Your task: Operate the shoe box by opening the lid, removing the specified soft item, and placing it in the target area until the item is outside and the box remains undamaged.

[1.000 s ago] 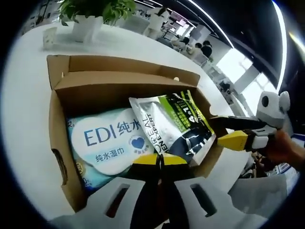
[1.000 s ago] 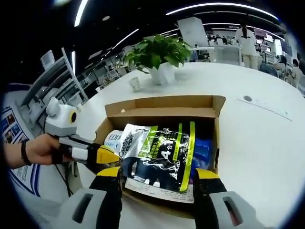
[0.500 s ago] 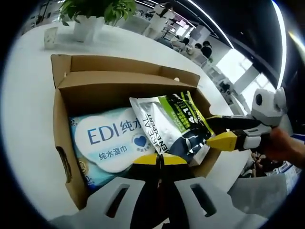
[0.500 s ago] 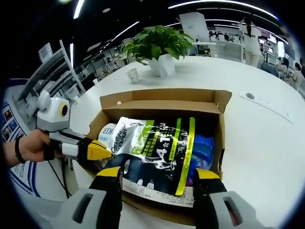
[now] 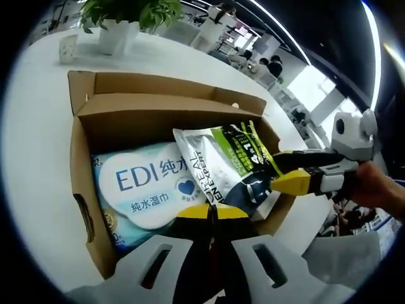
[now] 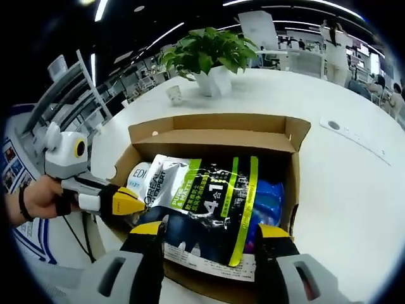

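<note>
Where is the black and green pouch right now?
In both views the pouch lies in the open box, tilted over the wipes pack, with the right gripper straddling its near edge.

Open-plan office; rows of desks; potted plant; ceiling striplights.

Lighting was bright and even where I worked. Ceiling strip lights read as hard white streaks, and a window was blown out. Glare sat on the glossy pouch. Fisheye bending was strong at the edges; the background was soft.
</note>
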{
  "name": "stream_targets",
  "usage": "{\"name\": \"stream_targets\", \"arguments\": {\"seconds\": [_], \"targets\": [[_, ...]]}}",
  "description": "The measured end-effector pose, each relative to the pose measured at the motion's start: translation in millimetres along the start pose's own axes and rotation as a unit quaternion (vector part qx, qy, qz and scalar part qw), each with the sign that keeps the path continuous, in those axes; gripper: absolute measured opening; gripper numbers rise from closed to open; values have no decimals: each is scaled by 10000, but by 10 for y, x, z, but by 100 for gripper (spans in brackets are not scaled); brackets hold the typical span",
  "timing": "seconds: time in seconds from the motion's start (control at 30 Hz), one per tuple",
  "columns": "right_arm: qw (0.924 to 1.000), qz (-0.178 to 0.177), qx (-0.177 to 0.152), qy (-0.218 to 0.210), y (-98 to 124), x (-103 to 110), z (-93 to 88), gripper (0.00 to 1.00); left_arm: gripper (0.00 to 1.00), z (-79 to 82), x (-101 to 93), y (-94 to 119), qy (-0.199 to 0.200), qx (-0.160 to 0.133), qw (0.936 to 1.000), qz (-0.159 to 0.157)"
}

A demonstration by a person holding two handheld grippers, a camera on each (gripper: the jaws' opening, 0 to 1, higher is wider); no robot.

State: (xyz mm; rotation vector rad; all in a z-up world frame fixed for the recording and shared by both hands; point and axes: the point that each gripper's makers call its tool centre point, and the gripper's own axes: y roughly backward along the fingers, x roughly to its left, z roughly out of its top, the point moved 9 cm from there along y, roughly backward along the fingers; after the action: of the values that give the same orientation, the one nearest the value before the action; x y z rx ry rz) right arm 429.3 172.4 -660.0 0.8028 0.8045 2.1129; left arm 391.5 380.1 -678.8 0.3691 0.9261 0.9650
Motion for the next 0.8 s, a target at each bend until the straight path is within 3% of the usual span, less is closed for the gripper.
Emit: {"name": "stream_targets", "arguments": {"seconds": [0.27, 0.43, 0.6, 0.8], "targets": [[9995, 172, 66, -255, -51, -24, -13, 45, 0, -3, -4, 4, 49, -12, 10000, -5], [9988, 113, -103, -462, 7, -86, -18, 28, 0, -2, -19, 11, 20, -17, 10000, 36], [9995, 36, -215, -239, 35, -62, -43, 12, 0, 2, -29, 16, -21, -22, 10000, 71], [9983, -33, -402, -426, 82, -92, -55, 2, 0, 15, -35, 39, -22, -23, 10000, 78]]}}
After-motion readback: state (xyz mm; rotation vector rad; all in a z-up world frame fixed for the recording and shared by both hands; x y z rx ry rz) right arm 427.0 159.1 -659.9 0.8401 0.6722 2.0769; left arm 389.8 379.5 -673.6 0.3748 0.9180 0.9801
